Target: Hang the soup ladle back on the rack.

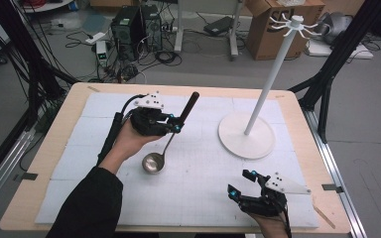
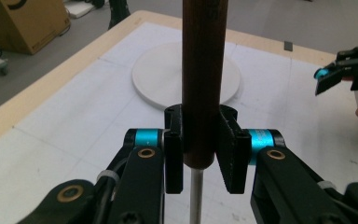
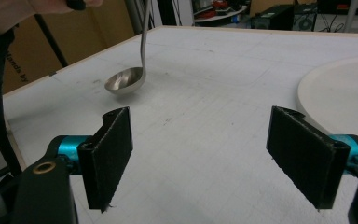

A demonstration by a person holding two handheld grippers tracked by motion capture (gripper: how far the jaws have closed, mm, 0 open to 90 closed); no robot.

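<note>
So the left gripper [image 1: 177,124] is sitting a bit left of centre in the high view, and its jaws are clamping the dark brown handle of a ladle [image 1: 171,136]. In the left gripper view you're looking straight at it: the two black pads are pressing on either side of the wooden handle [image 2: 204,79] near its lower end, and the thin metal shaft is dropping out below them. The ladle is hanging tilted, handle tip pointing toward the upper middle of the high view and the shiny bowl [image 1: 153,162] down near the white mat [image 1: 198,198], lower left of the grip. Can't really tell whether the bowl is touching the mat or just hovering above it.

The right gripper [image 1: 241,183] is resting low in the lower right of the high view, jaws standing wide apart with nothing between them. Its own view is showing both pads [image 3: 109,154] spread over bare mat, the ladle's bowl [image 3: 125,80] in the upper left.

The white hook stand [image 1: 246,134] is standing upright right of centre, well apart from the ladle.
</note>
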